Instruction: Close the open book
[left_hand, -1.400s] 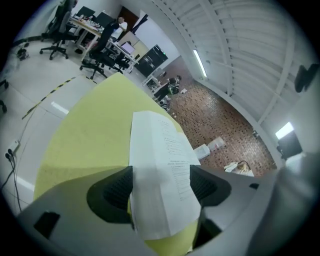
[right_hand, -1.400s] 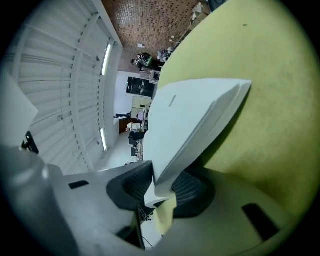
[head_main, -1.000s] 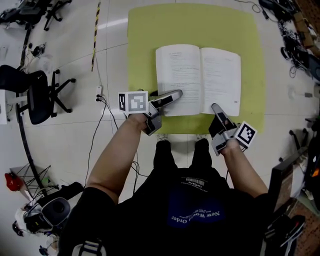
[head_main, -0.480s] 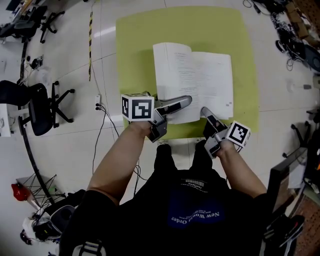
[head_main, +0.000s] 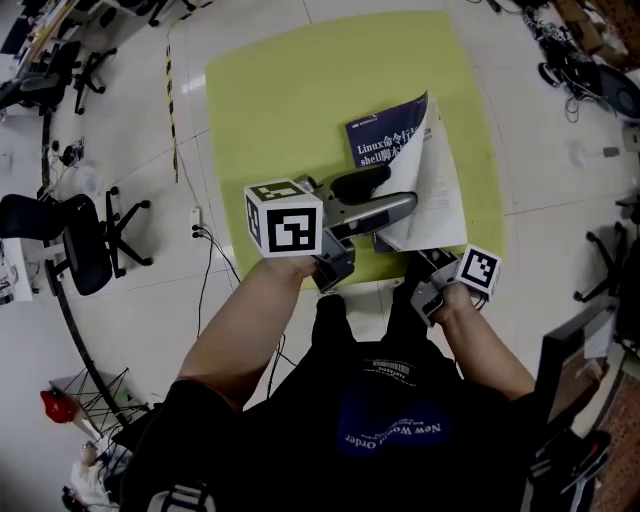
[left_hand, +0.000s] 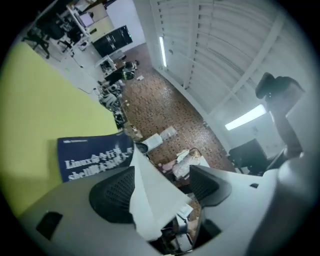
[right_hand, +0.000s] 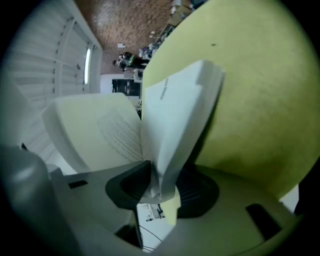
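Note:
The book (head_main: 385, 135) lies on a yellow-green mat (head_main: 280, 100), half folded. Its left half stands up, showing the blue cover (left_hand: 92, 157), and leans over the white right-hand pages (head_main: 440, 190). My left gripper (head_main: 385, 195) is at that raised half. A white page (left_hand: 150, 195) stands between its jaws against one pad, with a gap to the other (left_hand: 162, 182). My right gripper (head_main: 428, 262) is at the book's near right corner. Its jaws have just been opening, and the bundle of pages (right_hand: 182, 110) still sits loosely between the pads (right_hand: 162, 187).
The mat (right_hand: 250, 100) lies on a pale tiled floor. A black office chair (head_main: 60, 240) and a cable (head_main: 205, 235) are to the left, with a striped tape line (head_main: 170, 90) beside the mat. Cables and clutter (head_main: 570, 55) fill the far right.
My left gripper rose and swung right, lifting the book's left half so the blue cover now faces up. The right gripper stayed at the near right corner.

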